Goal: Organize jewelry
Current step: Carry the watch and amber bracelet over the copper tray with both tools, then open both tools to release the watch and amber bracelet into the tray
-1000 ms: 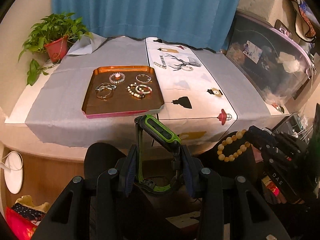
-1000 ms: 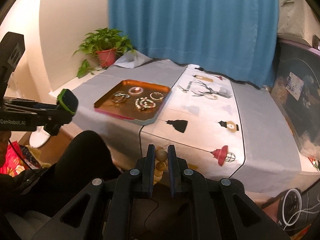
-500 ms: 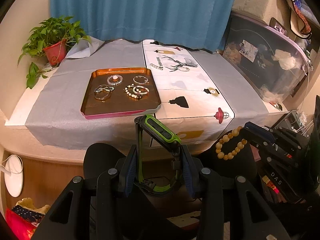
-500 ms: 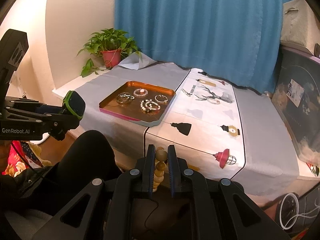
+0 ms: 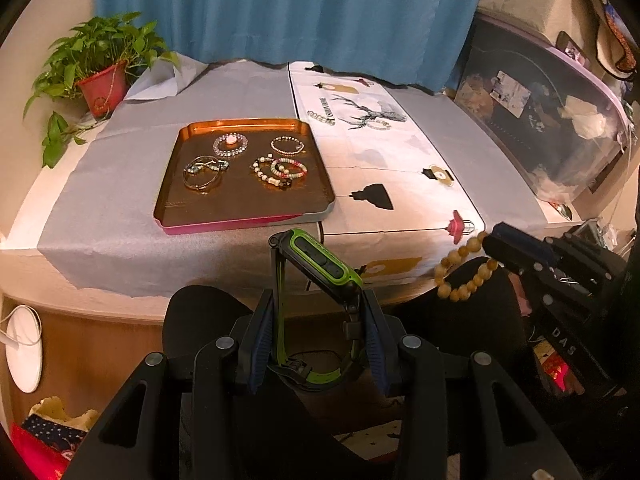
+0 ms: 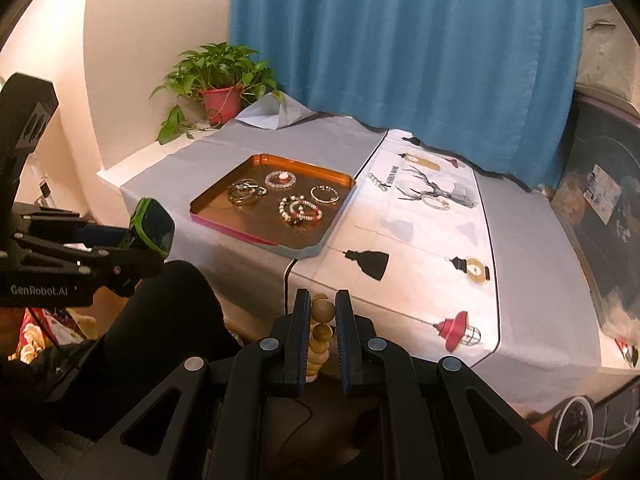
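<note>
Ahead of the right hand-held gripper (image 6: 322, 344), closed on a wooden bead bracelet (image 6: 320, 330), the copper tray (image 6: 256, 238) is seen beyond the worktop's (image 6: 540, 280) near edge, leftward

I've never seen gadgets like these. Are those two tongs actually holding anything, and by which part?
Yes. The left tongs grip a green-and-black watch by its strap loop. The right tongs pinch a wooden bead bracelet across its beads.

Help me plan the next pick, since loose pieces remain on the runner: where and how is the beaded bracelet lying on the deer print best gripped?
Grip the beaded bracelet across one side of its bead loop, coming down from above. It lies flat on the runner, so only the strand's thin edge offers opposing faces.
</note>
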`<state>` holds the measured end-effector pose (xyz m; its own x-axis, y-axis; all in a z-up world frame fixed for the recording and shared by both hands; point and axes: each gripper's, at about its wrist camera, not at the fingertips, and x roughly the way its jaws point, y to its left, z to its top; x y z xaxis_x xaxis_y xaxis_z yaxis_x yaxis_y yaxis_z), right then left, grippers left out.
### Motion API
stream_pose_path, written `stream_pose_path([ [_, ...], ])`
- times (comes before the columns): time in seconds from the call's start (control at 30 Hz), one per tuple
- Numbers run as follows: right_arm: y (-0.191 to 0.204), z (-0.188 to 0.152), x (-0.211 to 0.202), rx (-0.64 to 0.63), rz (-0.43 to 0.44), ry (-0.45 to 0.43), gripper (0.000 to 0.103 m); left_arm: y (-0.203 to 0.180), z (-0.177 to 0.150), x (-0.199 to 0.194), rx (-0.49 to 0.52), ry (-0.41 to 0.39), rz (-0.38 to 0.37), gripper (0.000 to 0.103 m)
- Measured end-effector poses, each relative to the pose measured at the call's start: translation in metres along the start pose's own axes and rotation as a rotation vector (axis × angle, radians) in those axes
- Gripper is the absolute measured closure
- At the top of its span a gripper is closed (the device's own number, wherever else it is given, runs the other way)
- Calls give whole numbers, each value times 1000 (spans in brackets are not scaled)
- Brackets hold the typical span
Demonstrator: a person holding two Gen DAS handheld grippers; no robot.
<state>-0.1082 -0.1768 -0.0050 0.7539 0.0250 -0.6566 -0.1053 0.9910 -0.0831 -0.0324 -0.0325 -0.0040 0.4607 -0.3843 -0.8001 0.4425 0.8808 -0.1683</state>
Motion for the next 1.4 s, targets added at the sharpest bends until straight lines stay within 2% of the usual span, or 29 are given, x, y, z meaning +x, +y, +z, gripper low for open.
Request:
stream_pose_path([
  [0.23, -4, 27, 34, -7, 7, 2, 90, 24, 31, 16, -30, -15, 1, 65],
  [0.53, 1, 81, 94, -20, 50, -28, 90, 77, 96, 43, -81, -76, 47, 65],
  [0.8, 16, 119, 161, -34, 124, -28, 90, 102, 132, 94, -84, -47, 70, 65],
  [1.07, 24, 124, 215, -29, 158, 22, 90, 116, 142, 142, -103, 9, 69, 65],
  [1.1, 23, 123, 219, -26, 155, 29, 90, 118, 142, 147, -105, 17, 73, 64],
  [1.17, 20, 121, 230, -9, 155, 45, 90, 122, 143, 157, -112, 28, 89, 51],
  [1.2, 19, 119, 234, -1, 158, 56, 89, 125, 143, 162, -123, 31, 93, 50],
  [1.23, 18, 117, 242, 6, 163, 74, 88, 128, 144, 165, -134, 32, 95, 43],
  [1.27, 17, 115, 246, 5, 164, 86, 85, 132, 144, 168, -147, 34, 107, 28],
  [1.3, 18, 112, 252, -2, 157, 110, 80, 135, 144, 169, -159, 32, 124, 20],
  [1.33, 18, 109, 257, -11, 144, 135, 63, 137, 143, 169, -165, 27, 143, 11],
  [1.37, 18, 105, 260, -18, 129, 161, 45, 138, 140, 166, -166, 11, 165, 11],
  [1.4, 17, 102, 260, -19, 123, 168, 39, 137, 137, 163, -158, 2, 181, 11],
])
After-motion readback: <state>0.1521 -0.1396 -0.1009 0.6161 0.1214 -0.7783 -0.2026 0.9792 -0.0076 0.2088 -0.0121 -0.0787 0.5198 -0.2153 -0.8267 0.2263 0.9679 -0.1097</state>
